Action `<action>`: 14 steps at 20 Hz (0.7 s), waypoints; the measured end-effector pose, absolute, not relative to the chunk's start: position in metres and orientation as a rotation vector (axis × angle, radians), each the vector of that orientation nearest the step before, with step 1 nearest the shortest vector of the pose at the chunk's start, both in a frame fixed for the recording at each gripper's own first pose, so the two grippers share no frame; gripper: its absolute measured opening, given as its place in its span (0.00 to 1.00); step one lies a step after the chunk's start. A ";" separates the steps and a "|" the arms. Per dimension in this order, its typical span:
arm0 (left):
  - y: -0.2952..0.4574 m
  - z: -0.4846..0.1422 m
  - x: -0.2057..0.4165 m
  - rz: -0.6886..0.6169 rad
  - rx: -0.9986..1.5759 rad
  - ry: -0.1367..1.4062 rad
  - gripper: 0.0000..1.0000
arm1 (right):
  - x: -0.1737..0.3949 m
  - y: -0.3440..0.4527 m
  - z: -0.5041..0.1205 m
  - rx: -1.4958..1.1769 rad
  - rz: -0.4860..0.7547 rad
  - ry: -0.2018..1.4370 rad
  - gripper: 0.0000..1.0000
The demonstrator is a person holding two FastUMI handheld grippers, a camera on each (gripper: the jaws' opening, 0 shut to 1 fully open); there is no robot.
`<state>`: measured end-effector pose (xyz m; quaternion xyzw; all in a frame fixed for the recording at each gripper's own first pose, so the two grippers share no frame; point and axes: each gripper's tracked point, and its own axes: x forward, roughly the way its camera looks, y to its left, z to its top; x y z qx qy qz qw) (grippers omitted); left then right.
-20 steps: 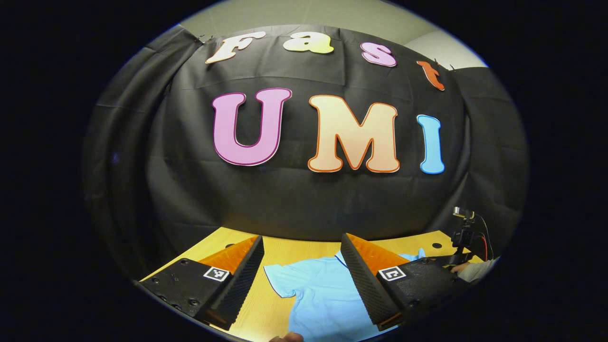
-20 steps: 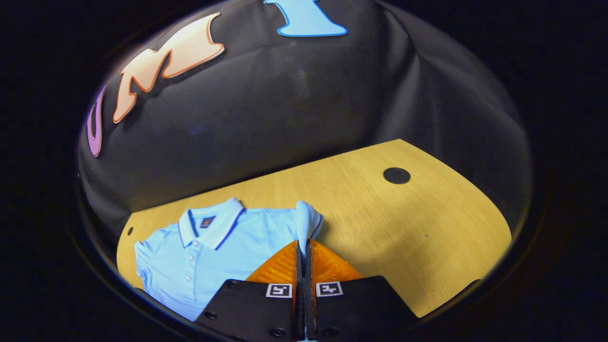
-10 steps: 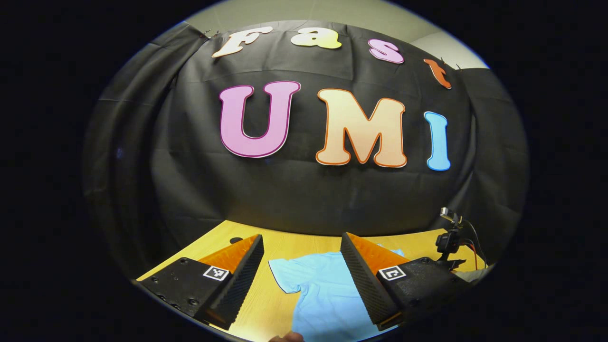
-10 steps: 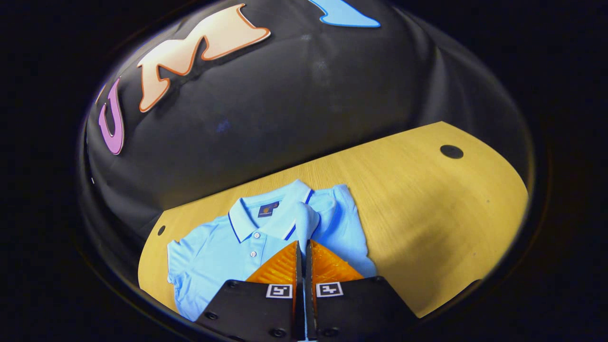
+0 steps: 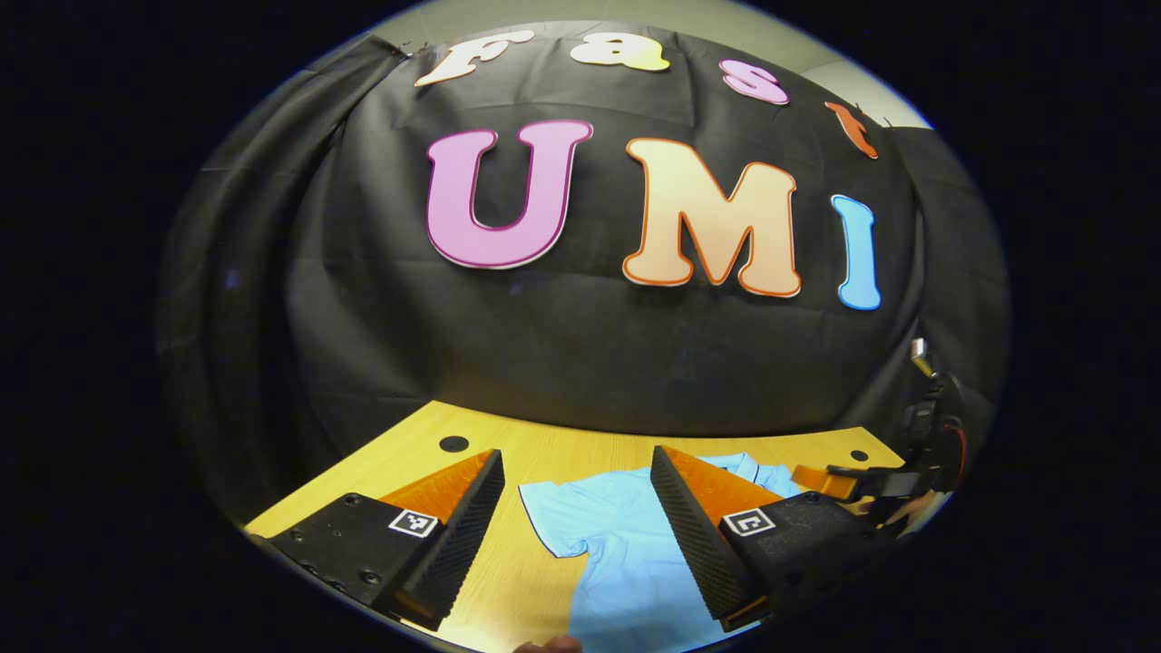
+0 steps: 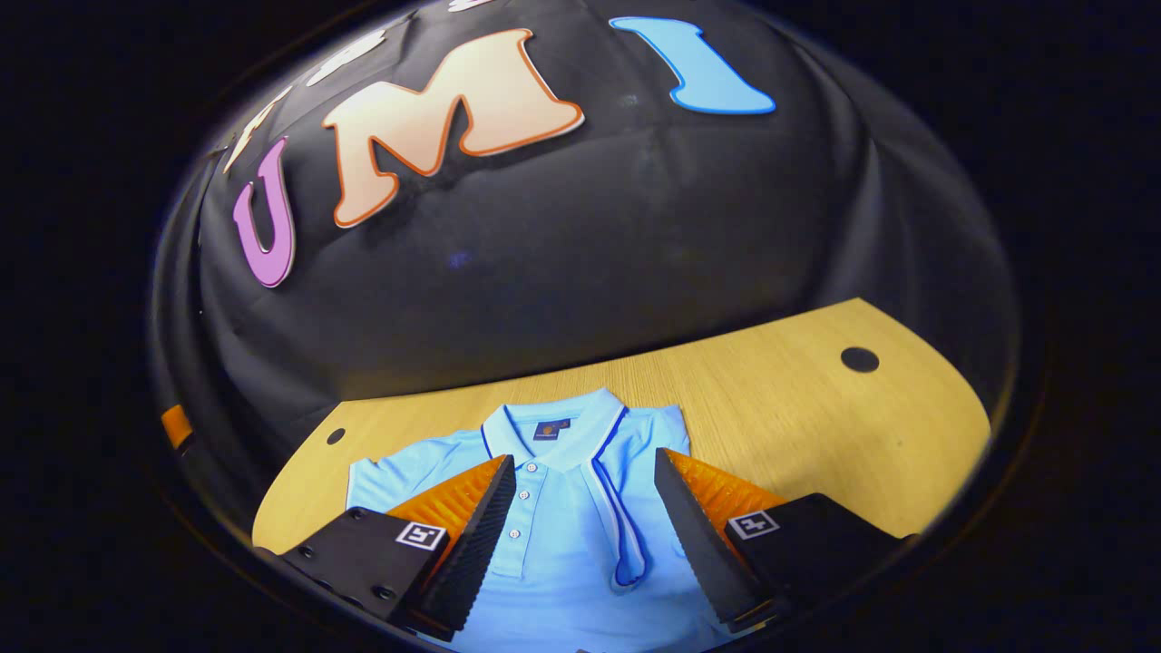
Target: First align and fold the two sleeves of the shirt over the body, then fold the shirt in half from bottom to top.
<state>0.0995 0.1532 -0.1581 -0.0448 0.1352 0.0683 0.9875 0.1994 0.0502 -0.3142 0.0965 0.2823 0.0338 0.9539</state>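
My right claw (image 6: 580, 535) is spread wide, nothing between the fingers, hanging over the chest of the shirt (image 6: 544, 544). The shirt is a light blue polo w/ dark trim, lying face up on the wooden table (image 6: 798, 408), collar (image 6: 553, 435) toward the back wall. One sleeve (image 6: 621, 531) is folded in over the body: it lies as a narrow strip running down from the collar, just beside the button row, its trimmed cuff end between my right fingers. The other sleeve (image 6: 390, 472) lies spread flat on the table, out to the side, partly behind one right finger.

My left claw (image 5: 576, 535) is also wide open, holding nothing, above the table. In the left gripper view that flat sleeve (image 5: 562, 517) sits in the gap between the fingers, w/ the shirt body running down toward the bottom edge. Can't tell if the fingers touch the cloth. Farther off at the right edge of that view is the other claw (image 5: 830, 478) w/ its black body and cables.

A dark round hole (image 6: 859, 359) sits in the tabletop near the far corner, well apart from the shirt; another hole (image 5: 453, 444) shows near the other far corner.
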 end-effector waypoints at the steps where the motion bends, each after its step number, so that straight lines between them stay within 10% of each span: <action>1: 0.156 -0.169 0.106 0.142 -0.097 0.283 0.98 | 0.193 0.047 -0.308 0.173 0.070 0.566 0.97; 14: 0.198 -0.328 0.174 0.193 -0.164 0.564 0.97 | 0.099 -0.017 -0.282 0.063 -0.001 0.575 0.97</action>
